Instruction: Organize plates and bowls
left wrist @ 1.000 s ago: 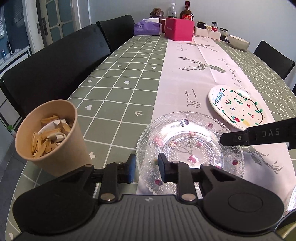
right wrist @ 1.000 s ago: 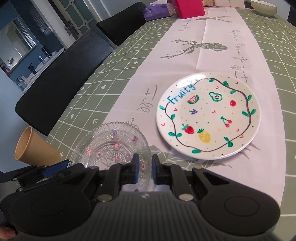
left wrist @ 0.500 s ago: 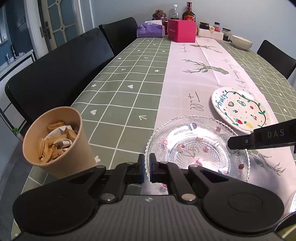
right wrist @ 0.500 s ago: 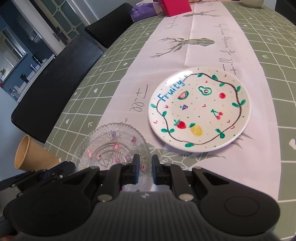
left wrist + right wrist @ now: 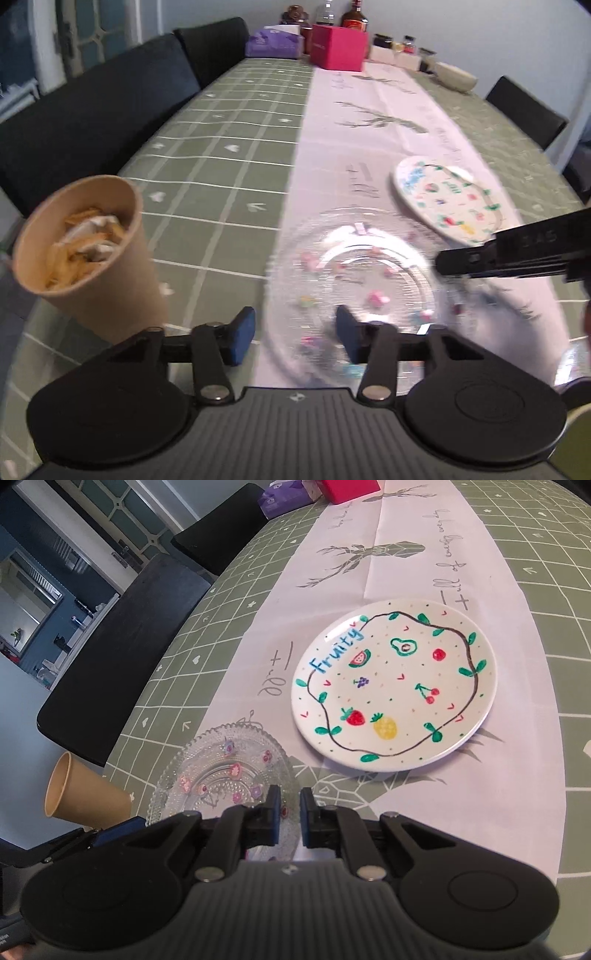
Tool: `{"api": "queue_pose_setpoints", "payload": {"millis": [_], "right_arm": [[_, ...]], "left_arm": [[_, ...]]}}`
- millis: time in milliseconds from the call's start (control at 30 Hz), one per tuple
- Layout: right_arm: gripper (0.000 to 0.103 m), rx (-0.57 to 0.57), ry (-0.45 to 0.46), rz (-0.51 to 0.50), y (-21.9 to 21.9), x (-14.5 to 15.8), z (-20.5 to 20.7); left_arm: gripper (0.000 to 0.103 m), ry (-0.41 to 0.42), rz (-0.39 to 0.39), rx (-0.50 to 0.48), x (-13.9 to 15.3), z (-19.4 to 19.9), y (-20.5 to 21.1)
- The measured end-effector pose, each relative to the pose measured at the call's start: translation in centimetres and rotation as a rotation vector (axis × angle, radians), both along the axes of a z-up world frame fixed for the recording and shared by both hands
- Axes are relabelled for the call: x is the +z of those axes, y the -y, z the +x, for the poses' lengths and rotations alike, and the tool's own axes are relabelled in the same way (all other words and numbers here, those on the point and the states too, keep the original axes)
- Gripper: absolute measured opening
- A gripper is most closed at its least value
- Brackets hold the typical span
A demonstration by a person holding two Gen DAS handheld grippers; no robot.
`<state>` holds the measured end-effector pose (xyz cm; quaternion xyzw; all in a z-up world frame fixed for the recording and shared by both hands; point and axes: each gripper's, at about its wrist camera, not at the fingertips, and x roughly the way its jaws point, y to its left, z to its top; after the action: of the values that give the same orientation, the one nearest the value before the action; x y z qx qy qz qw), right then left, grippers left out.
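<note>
Left gripper (image 5: 291, 334) jaws have just been opening, now half-wide over the glass plate (image 5: 354, 280) near the table's (image 5: 221, 166) near edge, plate unheld; right gripper (image 5: 288, 816) narrow. Grasp likely imminent.

A clear glass plate (image 5: 225, 775) — beaded and scalloped at the rim, dotted with small pink and purple flower shapes — lies flat at the near end of the desk (image 5: 535, 572), half on the white runner and half on the green checked cloth. Just beyond it, apart from it, a white round plate (image 5: 393, 688) lies flat on the runner — painted with the blue word "Fruity", small fruits and a wavy dark line with green leaves. A pale bowl (image 5: 456, 75) stands upright at the desk's far end.
</note>
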<state>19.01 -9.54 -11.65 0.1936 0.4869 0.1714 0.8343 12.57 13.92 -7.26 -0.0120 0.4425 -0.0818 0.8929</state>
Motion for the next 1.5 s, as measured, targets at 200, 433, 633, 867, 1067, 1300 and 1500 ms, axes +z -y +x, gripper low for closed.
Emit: {"api": "queue_pose_setpoints", "payload": {"millis": [200, 433, 633, 867, 1067, 1300, 1500], "right_arm": [[0.009, -0.021, 0.051, -0.033, 0.5, 0.1, -0.6], [0.009, -0.062, 0.021, 0.023, 2.2, 0.2, -0.6], [0.009, -0.059, 0.013, 0.045, 2.1, 0.5, -0.6], [0.009, -0.081, -0.011, 0.029, 2.0, 0.4, -0.6], [0.009, -0.090, -0.009, 0.030, 2.0, 1.1, -0.6], [0.009, -0.122, -0.012, 0.045, 3.2, 2.0, -1.0], [0.009, -0.144, 0.001, 0.037, 4.4, 3.9, -1.9]], "left_arm": [[0.026, -0.007, -0.083, 0.005, 0.0, 0.3, -0.5], [0.026, 0.015, -0.111, -0.018, 0.3, 0.5, -0.2], [0.026, 0.026, -0.128, 0.024, 0.3, 0.8, -0.8], [0.025, 0.060, -0.063, -0.003, 1.1, 0.6, 0.3], [0.025, 0.084, -0.032, -0.014, 2.1, 1.2, 0.8], [0.022, 0.115, -0.002, -0.060, 3.5, 1.5, 1.8], [0.020, 0.142, -0.021, -0.103, 4.9, 1.6, 2.8]]}}
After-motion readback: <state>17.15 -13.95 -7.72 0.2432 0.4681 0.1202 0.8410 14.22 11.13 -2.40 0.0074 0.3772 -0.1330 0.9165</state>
